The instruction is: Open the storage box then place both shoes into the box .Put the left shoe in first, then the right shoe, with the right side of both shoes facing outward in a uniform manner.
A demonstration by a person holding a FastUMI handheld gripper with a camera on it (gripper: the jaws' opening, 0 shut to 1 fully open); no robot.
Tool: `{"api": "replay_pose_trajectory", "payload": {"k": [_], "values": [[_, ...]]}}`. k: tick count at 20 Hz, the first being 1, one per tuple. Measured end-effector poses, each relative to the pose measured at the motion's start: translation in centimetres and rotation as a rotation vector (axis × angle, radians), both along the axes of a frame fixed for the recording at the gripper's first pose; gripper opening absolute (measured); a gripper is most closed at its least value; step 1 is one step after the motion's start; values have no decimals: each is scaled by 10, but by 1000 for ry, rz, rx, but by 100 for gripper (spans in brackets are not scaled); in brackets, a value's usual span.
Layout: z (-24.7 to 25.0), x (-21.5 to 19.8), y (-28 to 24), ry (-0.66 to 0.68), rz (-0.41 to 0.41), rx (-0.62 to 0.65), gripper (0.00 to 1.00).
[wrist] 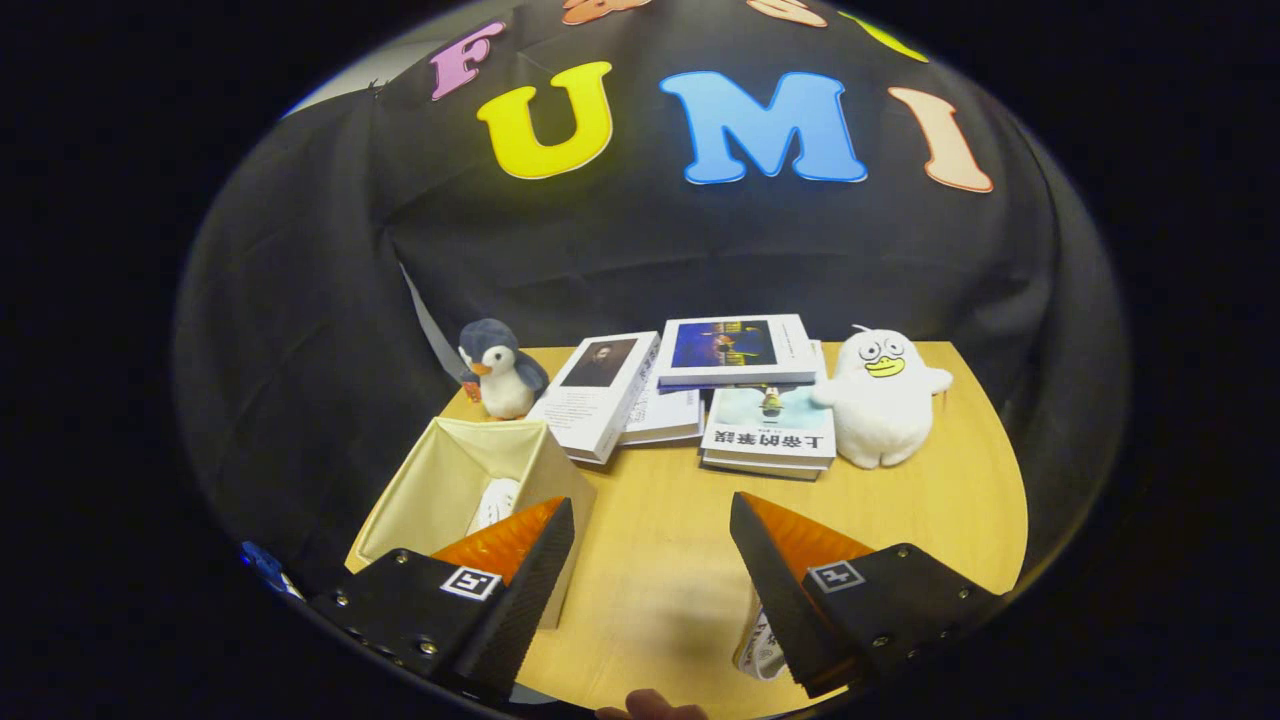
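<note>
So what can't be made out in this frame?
- White shoe in the open storage box, gripper view: mostly hidden by the box wall and a finger; which shoe, and its facing, unclear.
- White item on the table beside the other finger: mostly covered by it; probably the second shoe.
- Claw: open, holding nothing.
- Skin-toned bit under the claw: cut off, unidentifiable.
</note>
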State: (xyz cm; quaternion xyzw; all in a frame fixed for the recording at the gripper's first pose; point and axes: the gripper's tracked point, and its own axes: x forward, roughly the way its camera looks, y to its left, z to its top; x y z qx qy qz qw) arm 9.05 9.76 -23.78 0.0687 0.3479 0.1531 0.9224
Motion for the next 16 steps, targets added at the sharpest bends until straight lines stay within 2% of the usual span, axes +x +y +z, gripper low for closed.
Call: {"api": "replay_pose_trajectory", "payload": {"k": [2,8,11,16], "values": [[-7,-5,-24,-9,-47,15,96],[-52,-26,-103,76,-186,-28,96],[-84,-44,-129,143,-213,-67,96],[-135,-71,-136,270,-230,-24,96]]}}
